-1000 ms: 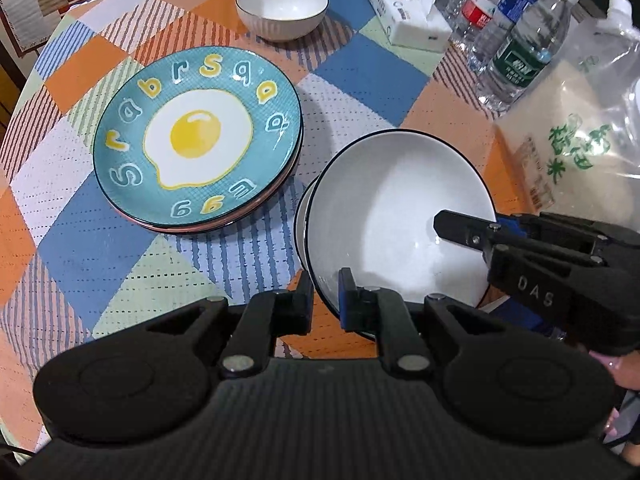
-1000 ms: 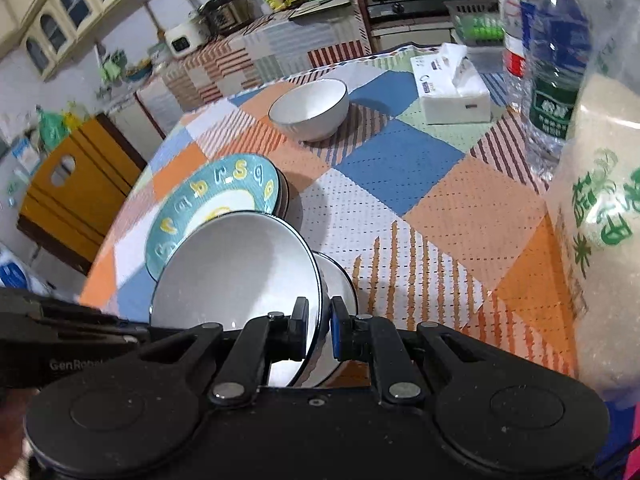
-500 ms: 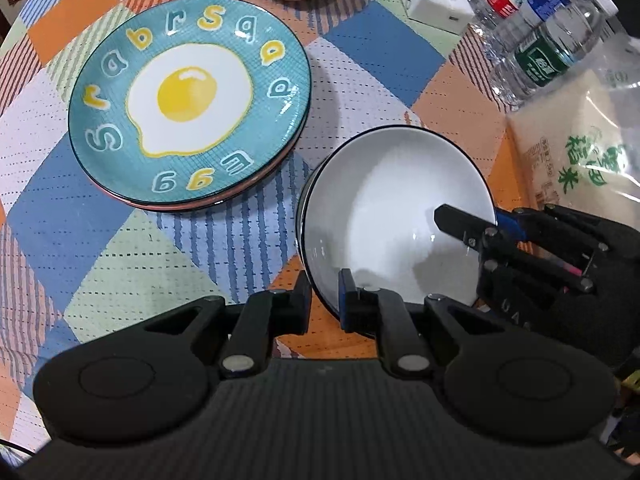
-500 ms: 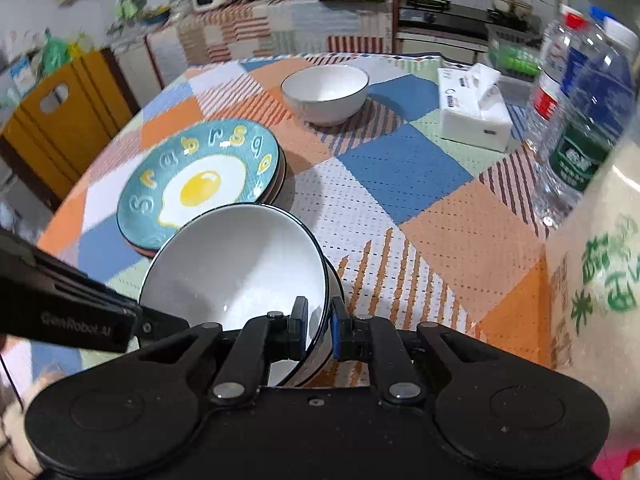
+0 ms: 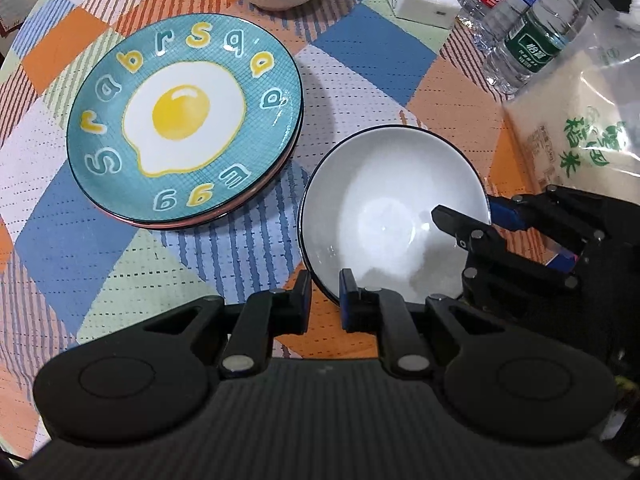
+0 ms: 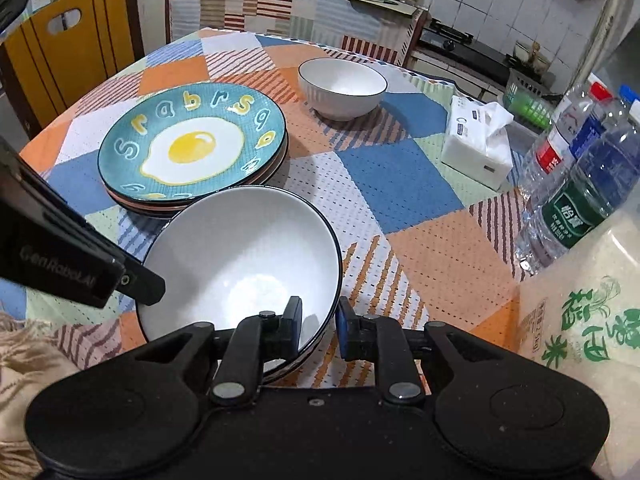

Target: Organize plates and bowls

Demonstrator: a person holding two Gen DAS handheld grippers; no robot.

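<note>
A large white bowl with a dark rim sits nested in another bowl on the checked tablecloth; it also shows in the right wrist view. My left gripper straddles its near rim with the jaws slightly parted. My right gripper straddles the opposite rim, jaws also slightly parted; it shows in the left wrist view. A stack of plates topped by a teal fried-egg plate lies to the left. A small white ribbed bowl stands at the far side.
A tissue box, several water bottles and a bag of rice crowd the right side. A wooden chair stands beyond the table's far left edge.
The tilted white bowl has come down level into the bowl under it. Both grippers' jaws have parted a little around its rim.
</note>
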